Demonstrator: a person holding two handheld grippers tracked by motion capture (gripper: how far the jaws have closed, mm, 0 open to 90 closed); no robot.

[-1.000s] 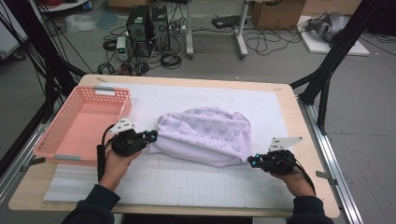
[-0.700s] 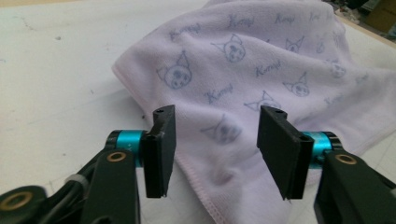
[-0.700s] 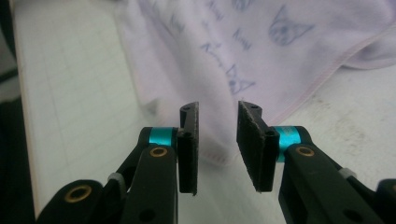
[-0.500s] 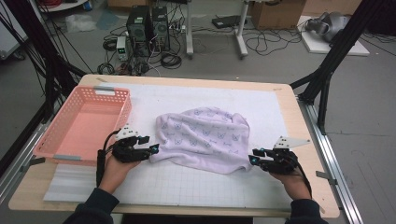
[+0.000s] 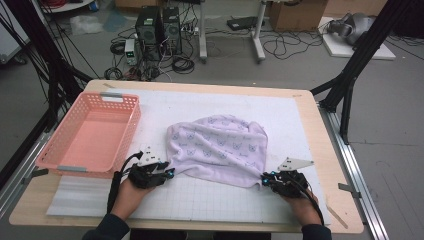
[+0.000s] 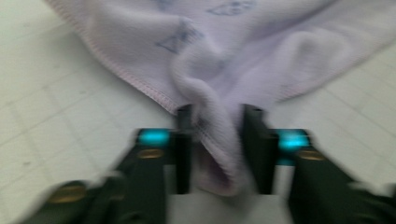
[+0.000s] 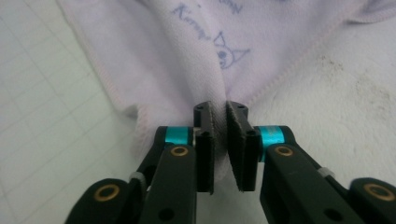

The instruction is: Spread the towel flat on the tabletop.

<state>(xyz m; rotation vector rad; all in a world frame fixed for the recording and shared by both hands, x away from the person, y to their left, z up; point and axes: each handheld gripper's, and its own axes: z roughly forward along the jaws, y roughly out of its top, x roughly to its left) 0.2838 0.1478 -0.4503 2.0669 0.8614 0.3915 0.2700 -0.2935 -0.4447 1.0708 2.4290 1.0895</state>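
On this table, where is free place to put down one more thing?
Free: the white mat between the table's far edge and the lilac towel; the near strip between the two claws; the pink basket. Crowded: the towel's near corners, where the left claw and right claw grip.

Grey floor [image 5: 395,115], tangled cables [image 5: 280,47]

High view: set above, faced down on the towel [image 5: 220,150].
Gripper views: held close at opposite towel corners.
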